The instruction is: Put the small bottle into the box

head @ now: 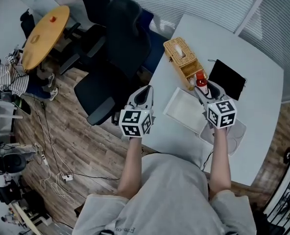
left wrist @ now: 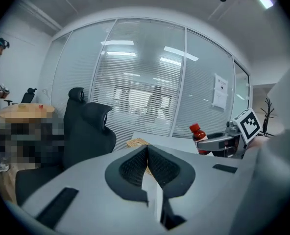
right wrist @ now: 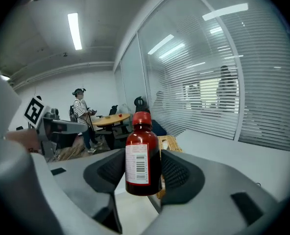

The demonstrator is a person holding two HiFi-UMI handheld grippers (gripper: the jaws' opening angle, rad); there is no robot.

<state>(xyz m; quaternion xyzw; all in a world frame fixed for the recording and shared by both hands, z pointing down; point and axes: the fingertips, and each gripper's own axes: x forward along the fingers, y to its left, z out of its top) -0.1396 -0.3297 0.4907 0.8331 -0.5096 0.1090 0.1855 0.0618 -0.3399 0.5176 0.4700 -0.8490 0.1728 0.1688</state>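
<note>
Right gripper (right wrist: 144, 166) clamps 1 small bottle (right wrist: 142, 153) upright over the table (head: 255, 65), at the near end of the wicker box (head: 183, 58), where white paper (head: 180, 51) shows on top; left gripper (left wrist: 147, 154) jaws are together, holding nothing.

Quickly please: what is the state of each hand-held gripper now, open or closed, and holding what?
Left hand-held gripper: closed, jaws together, holding nothing.
Right hand-held gripper: closed on the small bottle.

No legible txt: small bottle (right wrist: 142, 153) label shows only a barcode, wall notice (left wrist: 220, 91) too blurry.
</note>
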